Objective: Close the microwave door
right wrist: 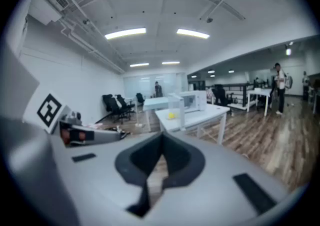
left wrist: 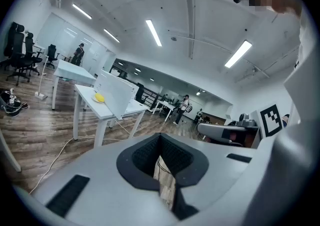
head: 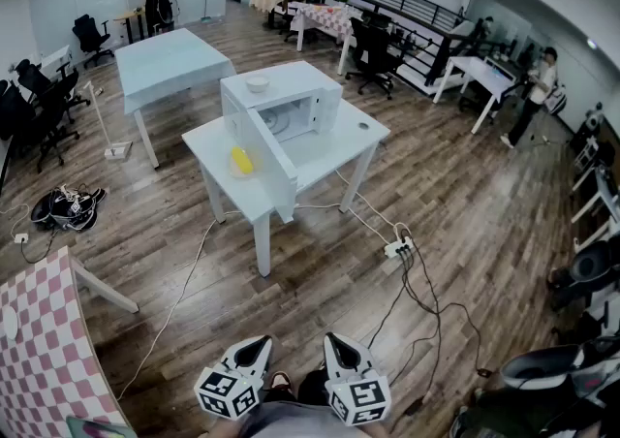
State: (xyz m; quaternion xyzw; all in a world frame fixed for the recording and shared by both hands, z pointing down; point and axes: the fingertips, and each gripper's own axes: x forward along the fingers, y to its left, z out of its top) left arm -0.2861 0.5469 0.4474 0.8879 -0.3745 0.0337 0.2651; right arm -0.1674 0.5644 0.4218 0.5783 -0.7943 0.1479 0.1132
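The white microwave [head: 291,102] stands on a white table [head: 339,147] in the middle of the room, its door [head: 269,163] swung wide open toward me. A small bowl [head: 257,84] rests on its top. A yellow object [head: 241,160] lies on a plate beside the door. Both grippers are low by my body, far from the table: left gripper [head: 260,345] and right gripper [head: 334,341], each shut and holding nothing. The left gripper view shows the open door [left wrist: 115,97] far off; the right gripper view shows the microwave [right wrist: 194,101] in the distance.
A power strip [head: 398,249] with trailing cables lies on the wood floor right of the table. A red-checked table [head: 39,349] is at my near left, another white table [head: 170,63] behind the microwave. Office chairs [head: 373,48] and people stand farther back.
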